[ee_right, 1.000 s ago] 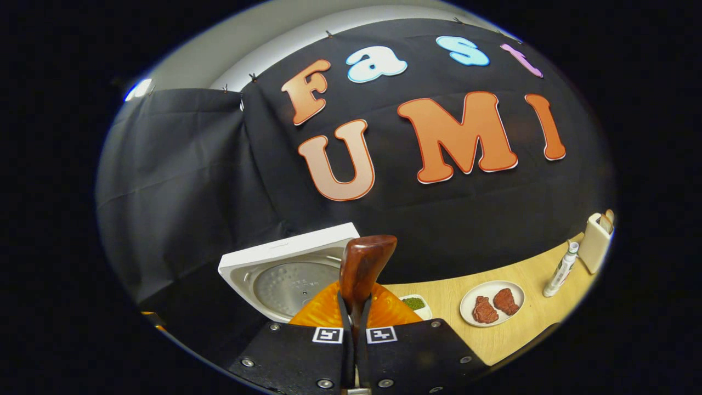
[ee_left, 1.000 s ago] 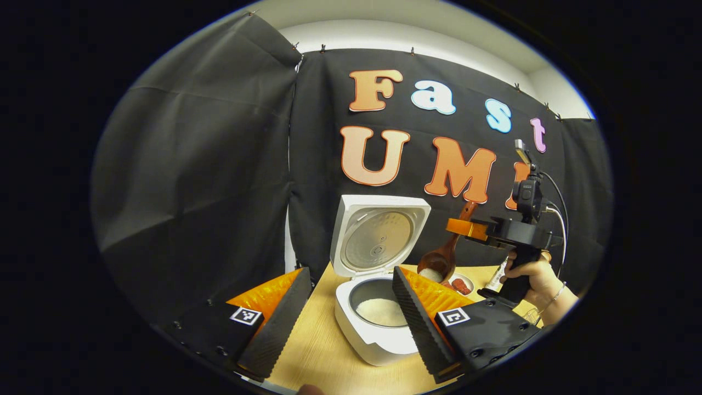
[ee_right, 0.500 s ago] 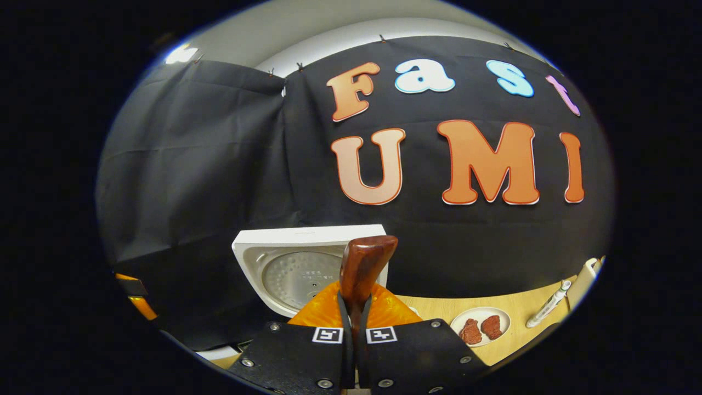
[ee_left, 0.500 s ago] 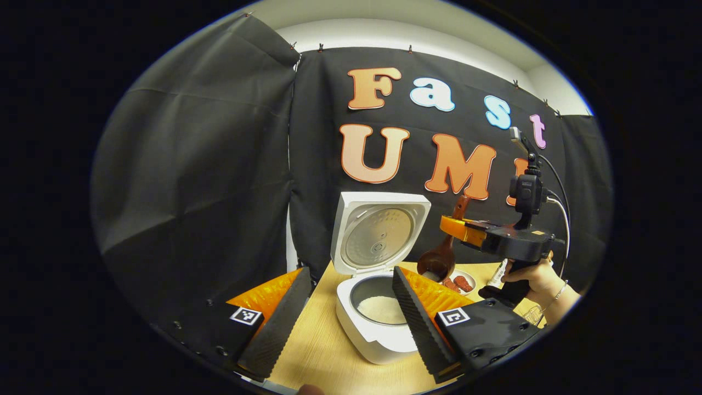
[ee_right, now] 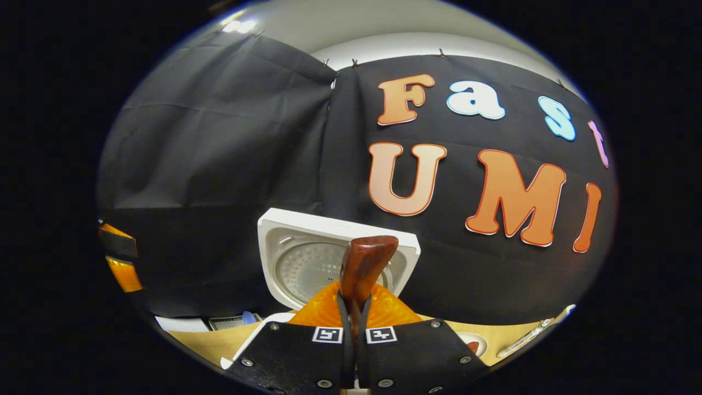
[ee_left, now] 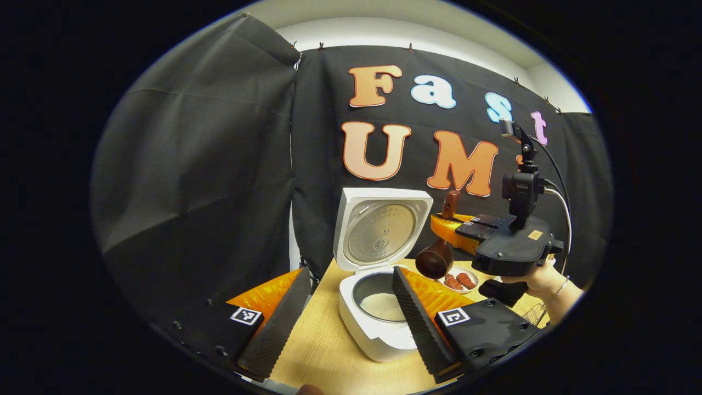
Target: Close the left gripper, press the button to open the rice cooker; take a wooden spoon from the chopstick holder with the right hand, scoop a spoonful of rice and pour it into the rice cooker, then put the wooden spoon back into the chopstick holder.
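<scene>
Spoon (ee_left: 436, 258) over open cooker (ee_left: 378, 318), bowl tipped.
Right gripper (ee_right: 354, 307) pinches its handle; left gripper (ee_left: 345, 307) spread, idle. Wood: stiff, light, probably slick; hold mid-handle.

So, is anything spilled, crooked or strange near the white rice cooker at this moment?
Nothing stands out. The white rice cooker stands level on the light wooden table with its lid up, rice inside the pot, no grains visible on the table. The right tool is shut on the dark wooden spoon, which hangs beside the cooker.
</scene>
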`<state>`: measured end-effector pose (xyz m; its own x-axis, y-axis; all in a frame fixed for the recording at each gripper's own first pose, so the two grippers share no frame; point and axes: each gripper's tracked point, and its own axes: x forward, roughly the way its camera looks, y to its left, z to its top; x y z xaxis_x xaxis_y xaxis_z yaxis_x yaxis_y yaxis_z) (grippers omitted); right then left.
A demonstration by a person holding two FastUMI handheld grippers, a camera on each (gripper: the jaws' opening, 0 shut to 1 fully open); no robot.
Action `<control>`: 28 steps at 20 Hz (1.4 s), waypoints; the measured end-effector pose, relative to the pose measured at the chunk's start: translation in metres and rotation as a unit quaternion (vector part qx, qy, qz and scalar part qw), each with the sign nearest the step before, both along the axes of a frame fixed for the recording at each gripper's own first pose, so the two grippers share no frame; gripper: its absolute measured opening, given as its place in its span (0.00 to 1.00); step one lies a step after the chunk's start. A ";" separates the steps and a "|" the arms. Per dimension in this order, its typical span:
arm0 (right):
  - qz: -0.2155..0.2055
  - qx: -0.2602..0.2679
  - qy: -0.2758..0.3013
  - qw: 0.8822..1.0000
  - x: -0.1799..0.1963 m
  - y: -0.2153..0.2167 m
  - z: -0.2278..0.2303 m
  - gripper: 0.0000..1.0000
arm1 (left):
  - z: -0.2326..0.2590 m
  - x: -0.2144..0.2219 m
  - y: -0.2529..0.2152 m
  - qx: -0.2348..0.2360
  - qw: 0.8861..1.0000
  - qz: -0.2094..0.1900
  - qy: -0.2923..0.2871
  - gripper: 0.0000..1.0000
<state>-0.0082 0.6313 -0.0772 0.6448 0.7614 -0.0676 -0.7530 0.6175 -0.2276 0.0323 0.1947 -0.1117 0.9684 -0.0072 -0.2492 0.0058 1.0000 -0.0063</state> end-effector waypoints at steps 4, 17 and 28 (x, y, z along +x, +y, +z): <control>0.016 -0.016 -0.018 1.000 -0.007 0.003 -0.006 0.01 | 0.000 -0.001 0.000 0.002 1.000 0.002 0.000 1.00; -0.039 0.127 0.209 0.969 0.017 -0.041 -0.019 0.01 | 0.003 -0.005 -0.008 0.000 1.000 -0.001 0.000 1.00; -0.124 0.297 0.359 0.876 0.050 -0.146 -0.008 0.01 | 0.010 -0.003 -0.036 -0.006 1.000 -0.022 -0.007 1.00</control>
<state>0.0414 0.4850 -0.0849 0.7487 0.6426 -0.1628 -0.3966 0.6310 0.6667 0.0290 0.1592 -0.1012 0.9703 -0.0526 -0.2360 0.0498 0.9986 -0.0179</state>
